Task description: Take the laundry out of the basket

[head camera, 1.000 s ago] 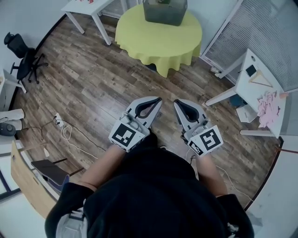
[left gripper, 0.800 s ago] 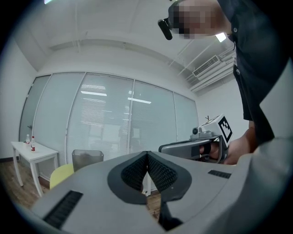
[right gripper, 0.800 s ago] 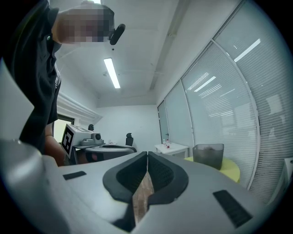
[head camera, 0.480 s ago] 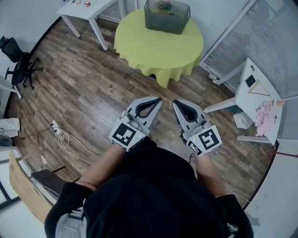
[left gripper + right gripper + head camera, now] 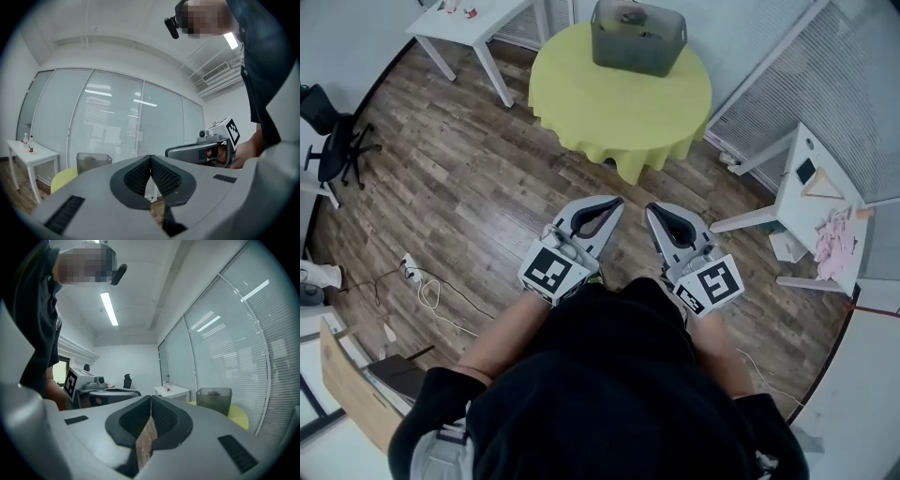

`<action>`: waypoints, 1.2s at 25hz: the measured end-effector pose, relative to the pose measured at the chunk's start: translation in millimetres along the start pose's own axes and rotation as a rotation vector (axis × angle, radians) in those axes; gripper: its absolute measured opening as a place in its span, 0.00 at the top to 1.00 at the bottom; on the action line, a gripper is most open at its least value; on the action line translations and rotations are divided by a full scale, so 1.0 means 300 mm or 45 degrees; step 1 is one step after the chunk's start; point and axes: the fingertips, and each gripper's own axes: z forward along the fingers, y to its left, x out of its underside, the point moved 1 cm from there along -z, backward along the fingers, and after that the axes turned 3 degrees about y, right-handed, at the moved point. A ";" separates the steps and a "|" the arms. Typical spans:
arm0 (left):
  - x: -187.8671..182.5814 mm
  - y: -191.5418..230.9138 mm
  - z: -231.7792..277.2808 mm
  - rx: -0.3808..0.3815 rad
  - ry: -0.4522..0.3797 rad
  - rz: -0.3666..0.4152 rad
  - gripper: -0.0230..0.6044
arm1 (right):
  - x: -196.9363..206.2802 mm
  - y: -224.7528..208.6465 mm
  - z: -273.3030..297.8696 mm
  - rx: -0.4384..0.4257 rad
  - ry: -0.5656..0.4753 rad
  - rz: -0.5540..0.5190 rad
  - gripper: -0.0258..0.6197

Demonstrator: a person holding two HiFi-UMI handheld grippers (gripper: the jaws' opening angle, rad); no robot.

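Presently: laundry, soft and light by our judgement, barely visible inside grey basket, on far part of yellow table. We would pinch a raised fold. Left gripper, right gripper: we note both closed, empty, well short of table.

basket: contents a dim shape, too small to tell.
side tabletop: far end cut off by the top edge.
small items: too small to identify.
office chair: partly cut off at left.
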 end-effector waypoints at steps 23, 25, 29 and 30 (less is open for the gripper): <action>-0.106 0.284 0.558 -0.119 0.039 0.053 0.95 | -0.095 -0.614 0.199 -0.145 -0.041 -0.016 0.92; -0.115 0.297 0.612 -0.127 0.042 0.057 0.95 | -0.103 -0.670 0.204 -0.155 -0.042 -0.013 0.92; -0.110 0.320 0.715 -0.145 0.067 0.059 0.95 | -0.113 -0.782 0.212 -0.179 -0.046 -0.005 0.92; -0.116 0.326 0.741 -0.151 0.076 0.070 0.95 | -0.115 -0.808 0.214 -0.186 -0.046 -0.004 0.92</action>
